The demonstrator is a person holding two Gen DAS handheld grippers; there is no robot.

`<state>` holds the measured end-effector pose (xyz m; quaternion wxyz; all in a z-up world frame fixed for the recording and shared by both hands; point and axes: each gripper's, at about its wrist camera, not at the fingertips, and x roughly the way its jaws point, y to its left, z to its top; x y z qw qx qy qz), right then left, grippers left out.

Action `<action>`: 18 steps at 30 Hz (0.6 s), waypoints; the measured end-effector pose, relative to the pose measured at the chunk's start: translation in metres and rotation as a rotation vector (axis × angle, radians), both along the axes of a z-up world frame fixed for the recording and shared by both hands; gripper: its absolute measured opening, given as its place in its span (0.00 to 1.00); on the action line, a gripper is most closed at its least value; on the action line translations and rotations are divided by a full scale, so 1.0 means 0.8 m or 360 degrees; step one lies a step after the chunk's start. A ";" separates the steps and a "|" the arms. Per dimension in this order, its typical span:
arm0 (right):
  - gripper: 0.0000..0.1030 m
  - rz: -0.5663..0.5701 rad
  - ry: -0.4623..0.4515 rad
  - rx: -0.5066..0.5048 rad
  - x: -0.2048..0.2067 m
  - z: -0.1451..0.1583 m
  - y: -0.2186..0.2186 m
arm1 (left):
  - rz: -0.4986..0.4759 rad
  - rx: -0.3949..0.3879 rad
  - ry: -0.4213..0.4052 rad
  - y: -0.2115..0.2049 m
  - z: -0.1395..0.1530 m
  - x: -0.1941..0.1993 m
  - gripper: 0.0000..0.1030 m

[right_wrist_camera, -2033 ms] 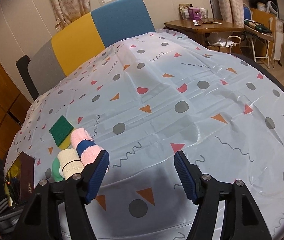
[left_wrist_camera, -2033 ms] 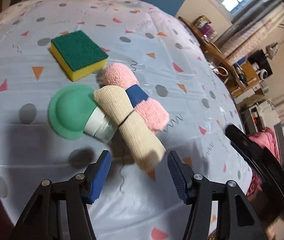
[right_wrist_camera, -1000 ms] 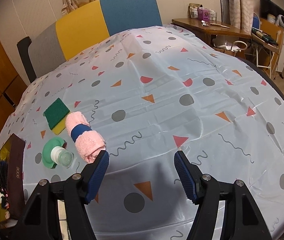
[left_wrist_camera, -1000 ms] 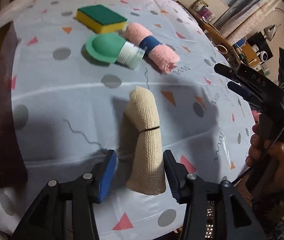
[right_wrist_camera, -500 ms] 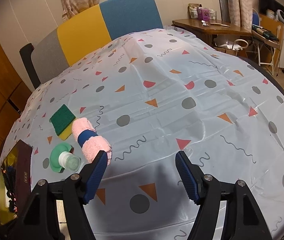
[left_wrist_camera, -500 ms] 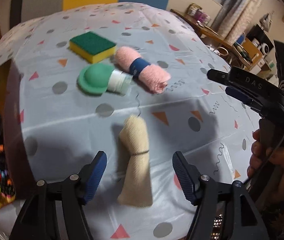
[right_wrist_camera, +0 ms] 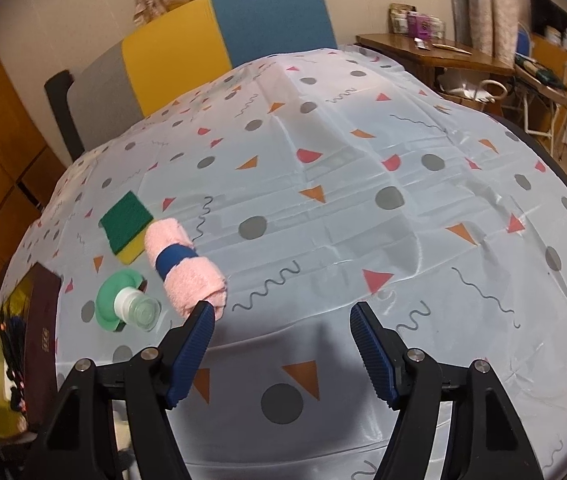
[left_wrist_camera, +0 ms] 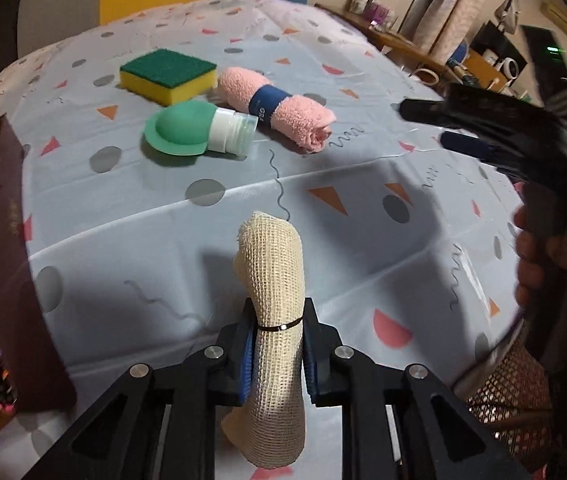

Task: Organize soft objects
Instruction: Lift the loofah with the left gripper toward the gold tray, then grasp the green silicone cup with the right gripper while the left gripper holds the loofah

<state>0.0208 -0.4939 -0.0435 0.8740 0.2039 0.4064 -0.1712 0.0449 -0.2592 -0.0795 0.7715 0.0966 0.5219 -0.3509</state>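
Left gripper [left_wrist_camera: 276, 350] pinching beige mesh roll [left_wrist_camera: 273, 304] bottom centre; right gripper [right_wrist_camera: 282, 340] spread over patterned tablecloth [right_wrist_camera: 343, 208]

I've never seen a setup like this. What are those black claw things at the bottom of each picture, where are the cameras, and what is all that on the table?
There is no robot here: a person holds a hand-operated gripper in each hand, and each gripper carries a wide-angle camera that looks out along its two fingers. In the left camera's picture, the left gripper is shut on a beige rolled cloth. The other gripper, held in the person's hand, shows at the right edge of that picture. In the right camera's picture, the right gripper is open and holds nothing. On the patterned tablecloth lie a green and yellow sponge, a pink rolled towel with a blue band and a small clear bottle pushed into a green cap-like thing.
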 end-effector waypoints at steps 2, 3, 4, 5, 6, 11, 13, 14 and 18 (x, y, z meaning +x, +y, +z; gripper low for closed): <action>0.69 0.0050 -0.0006 0.0008 0.004 -0.002 0.007 | -0.0015 -0.0030 -0.0020 0.013 0.009 -0.009 0.18; 0.69 0.0079 -0.0019 0.0020 0.005 -0.002 0.011 | -0.0021 -0.0044 -0.0029 0.016 0.015 -0.012 0.18; 0.69 0.0130 -0.0039 0.0023 0.007 -0.001 0.018 | -0.0027 -0.0061 -0.0044 0.021 0.020 -0.017 0.18; 0.69 0.0181 -0.0051 0.0017 0.009 0.000 0.025 | -0.0032 -0.0077 -0.0053 0.026 0.025 -0.019 0.18; 0.69 0.0250 -0.0065 0.0018 0.012 0.001 0.035 | -0.0035 -0.0097 -0.0058 0.032 0.029 -0.021 0.18; 0.69 0.0576 -0.0059 0.0003 0.038 0.002 0.094 | -0.0020 -0.0171 -0.0065 0.060 0.047 -0.023 0.18; 0.69 0.0707 -0.0037 -0.0014 0.058 0.003 0.118 | -0.0020 -0.0196 -0.0065 0.066 0.051 -0.019 0.18; 0.71 0.0755 -0.0018 -0.0043 0.068 0.003 0.129 | -0.0015 -0.0212 -0.0070 0.071 0.055 -0.019 0.18; 0.86 0.0964 0.0097 -0.0209 0.118 -0.001 0.176 | 0.0019 -0.0262 -0.0075 0.089 0.066 -0.017 0.18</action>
